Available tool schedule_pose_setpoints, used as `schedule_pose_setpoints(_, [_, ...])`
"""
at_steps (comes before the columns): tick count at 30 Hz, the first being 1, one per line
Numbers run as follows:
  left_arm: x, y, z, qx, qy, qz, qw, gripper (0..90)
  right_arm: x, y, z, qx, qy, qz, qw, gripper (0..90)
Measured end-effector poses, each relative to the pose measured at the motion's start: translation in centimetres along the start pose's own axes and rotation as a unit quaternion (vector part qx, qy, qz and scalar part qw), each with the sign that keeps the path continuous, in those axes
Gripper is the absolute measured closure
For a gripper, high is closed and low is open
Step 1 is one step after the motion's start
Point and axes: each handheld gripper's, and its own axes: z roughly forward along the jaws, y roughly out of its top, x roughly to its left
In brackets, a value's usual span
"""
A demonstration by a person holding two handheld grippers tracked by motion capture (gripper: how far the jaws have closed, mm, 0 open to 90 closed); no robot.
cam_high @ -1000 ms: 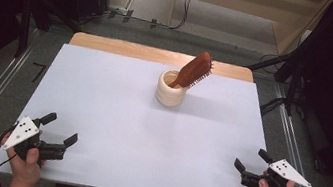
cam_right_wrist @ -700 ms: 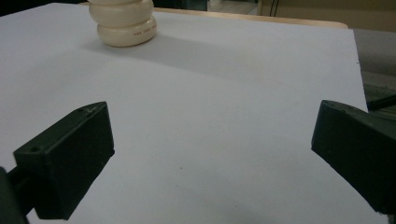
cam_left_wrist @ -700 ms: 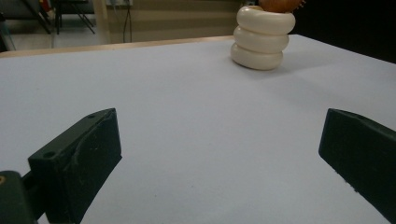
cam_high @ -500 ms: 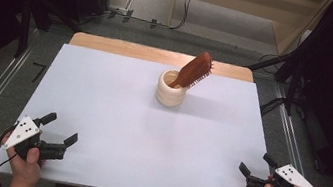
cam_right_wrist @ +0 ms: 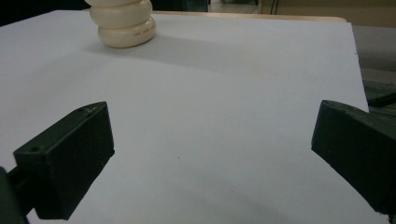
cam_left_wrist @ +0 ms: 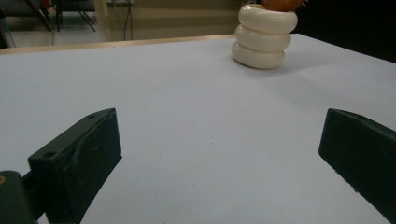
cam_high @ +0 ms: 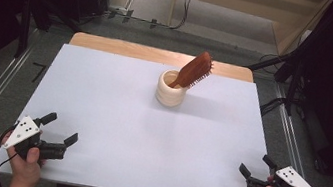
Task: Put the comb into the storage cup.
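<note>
We see a desk [cam_high: 111, 44] covered by a white sheet [cam_high: 113, 130], with only a strip of bare wood showing along its far edge; around it lie grey floor, metal rails and dark stands, with cables trailing on the far floor. Toward the far middle of the sheet stands a cream ribbed cup [cam_high: 172, 89] with a brown hairbrush [cam_high: 193, 70] leaning out of it to the right. The rest of the sheet is open. Our left gripper [cam_high: 59, 129] hovers at the near left corner with its jaws spread wide and empty, and our right gripper [cam_high: 255, 167] sits at the near right corner, likewise open and empty. In the gripper views the cup's top and the brush are cut off by the frame.
</note>
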Motion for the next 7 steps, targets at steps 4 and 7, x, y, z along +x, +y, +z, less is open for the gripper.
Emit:
schedule_pose_setpoints(4, [0.00,-0.01,0.02,0.000,-0.001,-0.002,1.0000,0.0,0.06,0.00,0.12,0.000,-0.001,0.000,1.0000,0.0])
schedule_pose_setpoints(7, [0.02,-0.01,0.03,0.000,-0.001,-0.002,1.0000,0.0,-0.04,0.00,0.10,-0.001,-0.002,0.004,1.0000,0.0])
